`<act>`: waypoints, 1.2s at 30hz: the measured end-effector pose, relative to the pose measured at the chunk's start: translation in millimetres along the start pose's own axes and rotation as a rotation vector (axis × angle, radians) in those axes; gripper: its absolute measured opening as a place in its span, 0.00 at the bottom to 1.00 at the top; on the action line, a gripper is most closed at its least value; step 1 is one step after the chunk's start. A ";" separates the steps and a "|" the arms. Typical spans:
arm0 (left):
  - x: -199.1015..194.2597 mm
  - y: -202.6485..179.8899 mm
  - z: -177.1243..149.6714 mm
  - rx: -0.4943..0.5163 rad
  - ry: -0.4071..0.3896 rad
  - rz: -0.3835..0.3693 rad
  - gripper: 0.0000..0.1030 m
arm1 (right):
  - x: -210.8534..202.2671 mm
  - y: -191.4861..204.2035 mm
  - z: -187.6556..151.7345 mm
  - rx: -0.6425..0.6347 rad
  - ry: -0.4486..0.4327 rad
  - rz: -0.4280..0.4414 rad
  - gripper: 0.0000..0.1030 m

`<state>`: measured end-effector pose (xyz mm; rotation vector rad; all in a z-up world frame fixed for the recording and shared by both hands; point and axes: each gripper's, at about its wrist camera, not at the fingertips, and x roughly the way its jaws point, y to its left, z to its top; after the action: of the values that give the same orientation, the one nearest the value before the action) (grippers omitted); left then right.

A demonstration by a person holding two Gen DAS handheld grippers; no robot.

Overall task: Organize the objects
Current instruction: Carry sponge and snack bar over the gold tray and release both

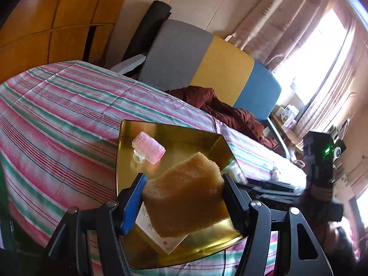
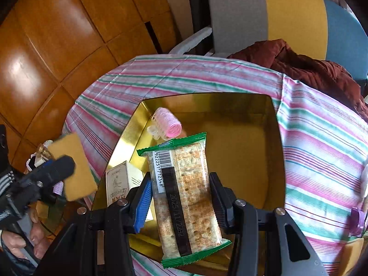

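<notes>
Yellow sponge (image 1: 186,195) sits clamped in the left gripper (image 1: 184,197), held above the near edge of the gold tin (image 1: 174,131). Over the tin too, the right gripper (image 2: 180,197) pinches a cracker packet (image 2: 184,197). Inside the tin lie a small white box (image 2: 119,181), then a pink hair roller (image 1: 149,147). Striped cloth (image 1: 57,105) spreads beyond the tin.

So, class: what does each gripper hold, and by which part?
The left gripper clamps the sponge by its two opposite side faces. The right gripper grips the cracker packet across its long edges, near the middle.
</notes>
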<state>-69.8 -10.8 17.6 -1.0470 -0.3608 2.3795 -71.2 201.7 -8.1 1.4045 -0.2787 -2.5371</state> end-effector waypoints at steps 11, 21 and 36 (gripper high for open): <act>-2.8 9.2 -19.8 -0.009 0.043 0.007 0.64 | 34.5 16.2 20.2 -0.004 0.014 0.081 0.55; 12.5 -1.6 -32.6 0.025 0.090 -0.020 0.64 | 22.0 4.7 6.9 0.045 -0.020 0.049 0.59; 41.8 -34.3 -47.3 0.123 0.202 -0.039 0.69 | 6.5 -25.6 -23.8 0.106 -0.019 -0.032 0.69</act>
<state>-46.7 42.5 -24.6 -1.1980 -0.1583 2.2067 -57.1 222.9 -32.8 1.4341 -0.4027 -2.5969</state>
